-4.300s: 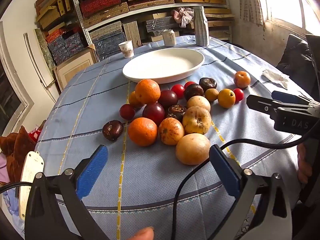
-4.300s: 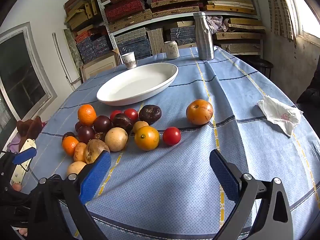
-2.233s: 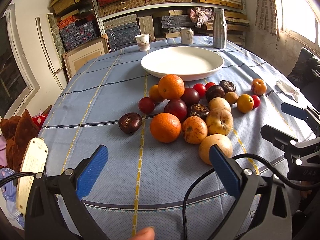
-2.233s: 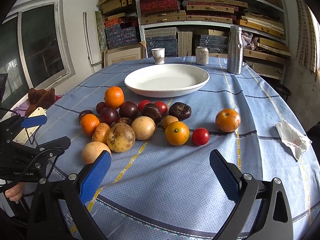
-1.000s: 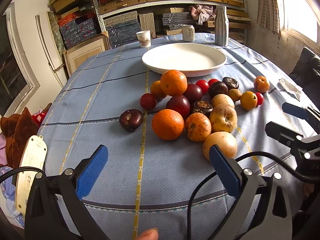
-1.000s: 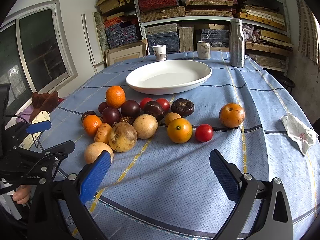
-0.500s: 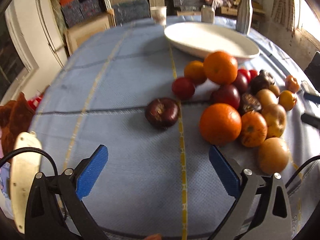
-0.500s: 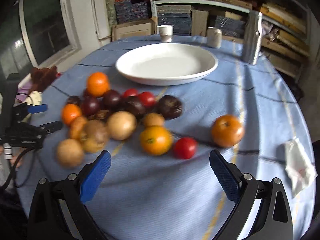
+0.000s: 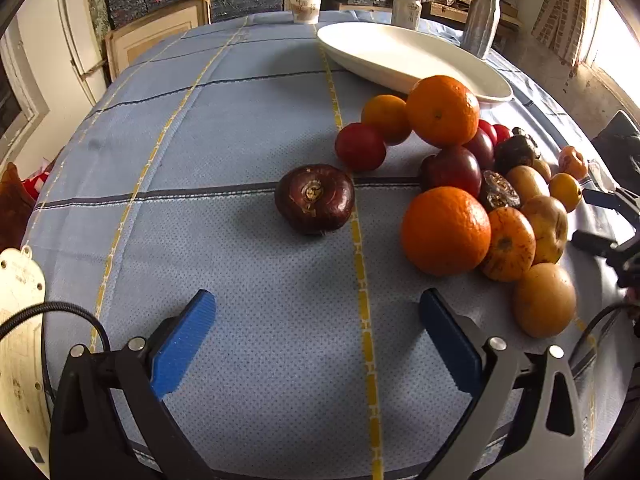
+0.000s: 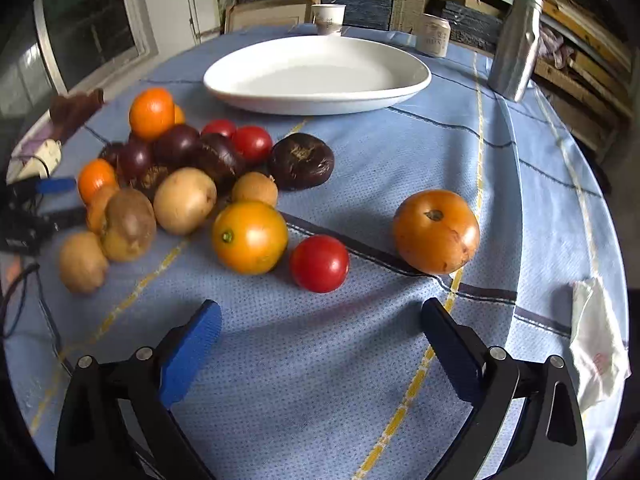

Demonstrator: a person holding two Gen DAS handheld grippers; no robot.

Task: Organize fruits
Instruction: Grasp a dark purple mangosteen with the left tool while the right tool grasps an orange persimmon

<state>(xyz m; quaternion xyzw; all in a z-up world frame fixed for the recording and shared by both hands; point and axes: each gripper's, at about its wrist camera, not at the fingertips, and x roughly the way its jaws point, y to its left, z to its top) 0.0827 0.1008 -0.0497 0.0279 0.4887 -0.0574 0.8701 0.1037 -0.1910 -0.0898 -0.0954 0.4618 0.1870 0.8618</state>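
Left gripper (image 9: 316,340): blue pads spread wide, nothing between them, low over the blue checked cloth on the bench (image 9: 224,128). Straight ahead of it, a dark brown-purple fruit (image 9: 315,198) lies alone on the cloth, apart from the main heap. To its right, the heap: a large orange (image 9: 445,231) nearest, touching a speckled orange-yellow fruit (image 9: 507,245); a tan round fruit (image 9: 545,300) at the near right edge; a second orange (image 9: 442,111) farther back, just before the white oval dish (image 9: 404,60). A red tomato (image 9: 360,146) sits beside a smaller orange fruit (image 9: 386,119).

Right gripper (image 10: 320,352): pads likewise spread, empty. Just ahead, a red tomato (image 10: 319,263) beside a yellow-orange fruit (image 10: 249,237). A persimmon-like orange fruit (image 10: 436,231) stands alone to the right. A dark wrinkled fruit (image 10: 301,161) lies behind.

Dish empty, all fruit on the cloth. Paper cup (image 10: 328,19), can (image 10: 433,35) and metal bottle (image 10: 515,46) beyond the dish. Crumpled white tissue (image 10: 596,340) at right edge.
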